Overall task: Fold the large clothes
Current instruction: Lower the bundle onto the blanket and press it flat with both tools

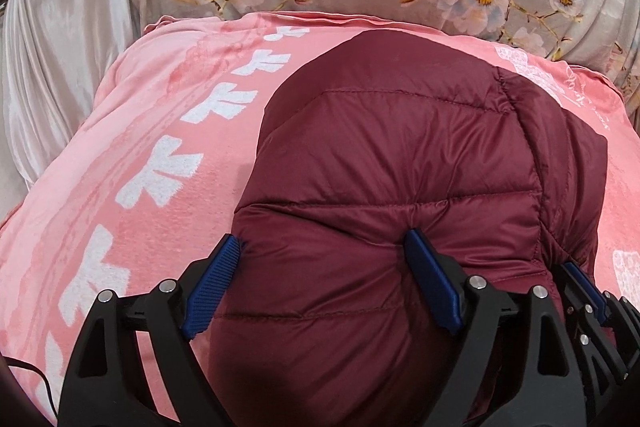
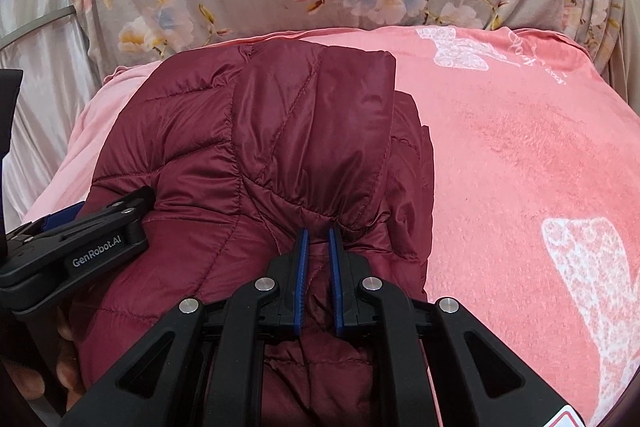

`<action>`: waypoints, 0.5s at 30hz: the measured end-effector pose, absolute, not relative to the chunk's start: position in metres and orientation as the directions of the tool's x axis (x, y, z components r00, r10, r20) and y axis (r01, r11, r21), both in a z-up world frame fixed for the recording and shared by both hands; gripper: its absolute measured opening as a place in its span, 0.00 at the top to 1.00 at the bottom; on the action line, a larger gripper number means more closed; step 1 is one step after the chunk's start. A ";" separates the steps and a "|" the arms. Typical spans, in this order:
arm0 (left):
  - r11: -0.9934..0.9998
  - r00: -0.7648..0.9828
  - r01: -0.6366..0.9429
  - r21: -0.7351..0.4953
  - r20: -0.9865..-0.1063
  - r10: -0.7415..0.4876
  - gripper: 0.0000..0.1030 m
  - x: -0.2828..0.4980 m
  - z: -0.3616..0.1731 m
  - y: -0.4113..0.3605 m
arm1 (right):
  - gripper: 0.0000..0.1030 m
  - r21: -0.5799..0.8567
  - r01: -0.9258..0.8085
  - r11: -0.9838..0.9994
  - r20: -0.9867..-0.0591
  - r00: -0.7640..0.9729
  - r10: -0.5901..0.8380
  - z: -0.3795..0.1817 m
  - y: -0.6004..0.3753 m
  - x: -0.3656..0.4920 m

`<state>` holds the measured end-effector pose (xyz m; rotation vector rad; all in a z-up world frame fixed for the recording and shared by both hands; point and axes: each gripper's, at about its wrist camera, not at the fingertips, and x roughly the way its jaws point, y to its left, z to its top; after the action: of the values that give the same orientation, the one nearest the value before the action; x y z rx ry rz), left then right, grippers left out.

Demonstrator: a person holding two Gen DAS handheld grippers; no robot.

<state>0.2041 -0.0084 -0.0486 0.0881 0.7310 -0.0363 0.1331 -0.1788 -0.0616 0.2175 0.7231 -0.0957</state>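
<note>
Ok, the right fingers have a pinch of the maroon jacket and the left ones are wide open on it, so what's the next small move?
Probably close the left gripper on the puffy jacket. Its fingers straddle a bulge of fabric near the edge but stand wide apart, while the right gripper already pinches a fold. With both ends held, the jacket could be lifted evenly off the pink blanket for the next fold.

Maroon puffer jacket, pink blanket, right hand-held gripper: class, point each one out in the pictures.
maroon puffer jacket [image 1: 400,155]: left wrist view, on a quilted panel.
pink blanket [image 2: 520,155]: right wrist view, on bare fabric beside the jacket.
right hand-held gripper [image 2: 318,239]: right wrist view, between its blue fingertips, pinching jacket fabric.
</note>
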 end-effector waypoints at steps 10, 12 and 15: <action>0.995 0.759 0.059 0.082 -0.651 0.009 0.17 0.216 -0.059 -0.014 | 0.93 0.162 0.169 0.972 -0.679 0.734 -0.014 -0.064 -0.179 0.143; 0.995 0.763 0.062 0.084 -0.647 0.008 0.16 0.219 -0.060 -0.015 | 0.93 0.163 0.171 0.972 -0.681 0.732 -0.014 -0.064 -0.179 0.145; 0.993 0.770 0.069 0.091 -0.638 0.005 0.16 0.223 -0.061 -0.017 | 0.93 0.161 0.171 0.972 -0.684 0.729 -0.015 -0.065 -0.179 0.147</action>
<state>0.2234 -0.0170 -0.0613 0.1117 0.6914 -0.0346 0.1471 -0.1788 -0.0646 0.2195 0.7480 -0.1037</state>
